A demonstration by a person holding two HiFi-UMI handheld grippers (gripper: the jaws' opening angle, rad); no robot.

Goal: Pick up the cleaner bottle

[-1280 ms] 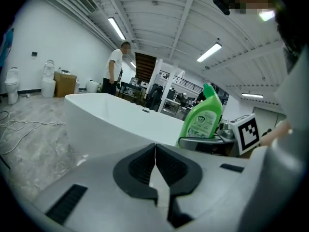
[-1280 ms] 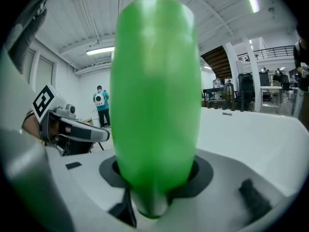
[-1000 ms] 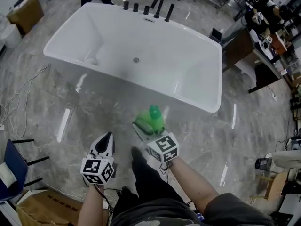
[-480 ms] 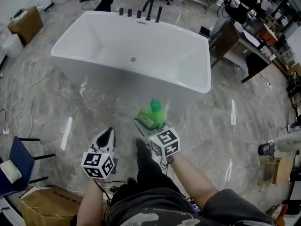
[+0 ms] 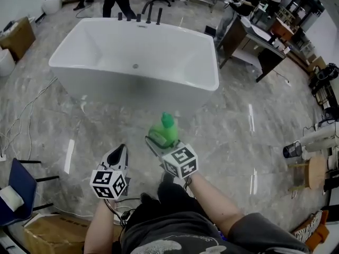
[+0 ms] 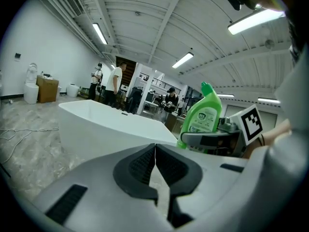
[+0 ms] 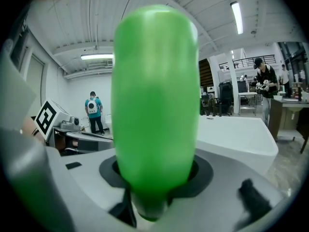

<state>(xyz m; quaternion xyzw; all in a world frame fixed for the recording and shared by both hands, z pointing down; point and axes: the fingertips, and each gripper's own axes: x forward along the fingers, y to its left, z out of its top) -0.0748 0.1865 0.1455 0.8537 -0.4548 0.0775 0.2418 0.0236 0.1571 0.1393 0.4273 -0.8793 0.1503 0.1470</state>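
centre frame: the right claw [image 5: 159,141] grips a green plastic cleaner bottle [image 5: 166,128], nozzle up, below the white bathtub [image 5: 211,83]. the left claw [image 5: 121,153] is closed, empty. an upright, firm hold should prevent slipping.

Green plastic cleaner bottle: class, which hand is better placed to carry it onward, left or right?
Right. The right claw grips the green plastic cleaner bottle, so it likely needs no handover. The left claw is shut and empty beside it.

Bright ceiling strip lights [image 6: 256,21], floor [image 5: 238,126] glare, fisheye edges
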